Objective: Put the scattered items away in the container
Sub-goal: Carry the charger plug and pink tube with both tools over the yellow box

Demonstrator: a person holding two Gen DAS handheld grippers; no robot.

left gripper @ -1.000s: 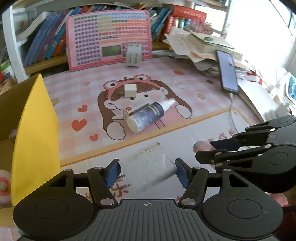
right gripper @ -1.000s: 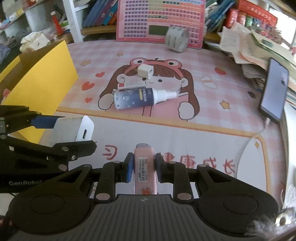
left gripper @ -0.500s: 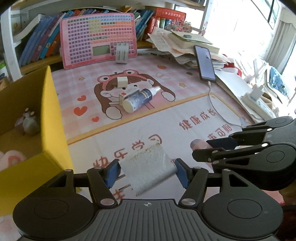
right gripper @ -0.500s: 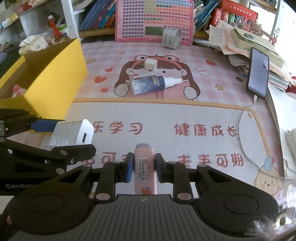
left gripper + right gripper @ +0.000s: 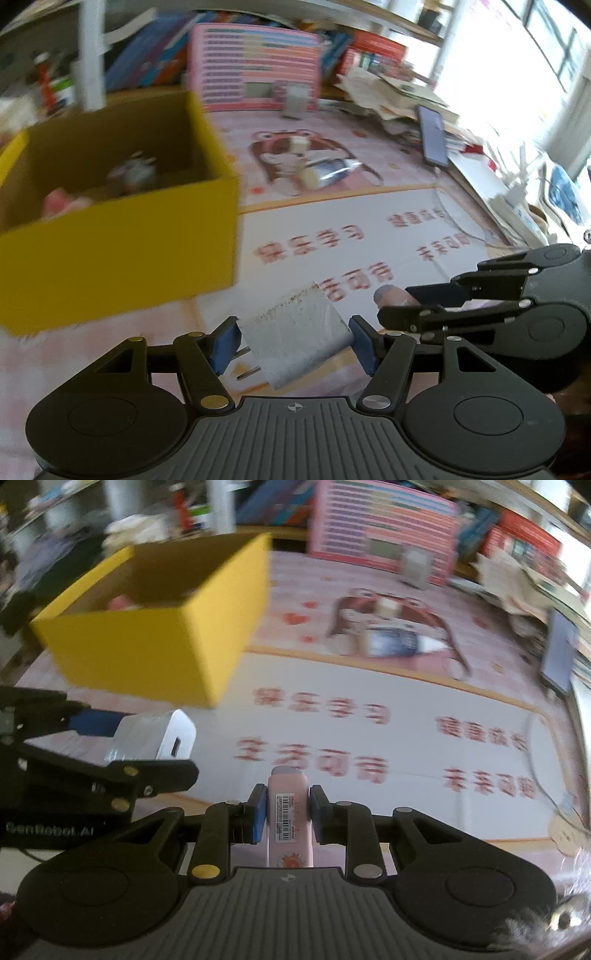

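Two hand-held grippers were loaded and side by side above the tabletop [image 5: 388,229]. Nearest in the left wrist view, the left hand-held gripper [image 5: 295,345] was closed on a white wall charger [image 5: 299,332], its blue pads pressed against the charger's two flanks and its metal prongs pointing toward the left pad. In the right wrist view, the right hand-held gripper [image 5: 287,814] was clamped on a slim pink tube [image 5: 288,808] bearing a barcode label, held upright between the pads. Each tool appeared at the edge of the other's view.

Beyond the fingertips lay a printed pink mat [image 5: 369,701]. Further off to the left stood the open yellow box [image 5: 110,240], the container, with a few small items, too blurred to name, already inside. Well past it, on the mat's cartoon figure, a spray bottle [image 5: 399,642] lay on its side touching a small white cube [image 5: 388,609]; a roll of tape [image 5: 295,99] leaned near a pink keyboard toy [image 5: 255,66], and a phone [image 5: 434,136] rested at the right.

The step in hand was judged to be transport of both items toward the box. The next move would call for bringing each over the open top, clear of the near wall, before release.
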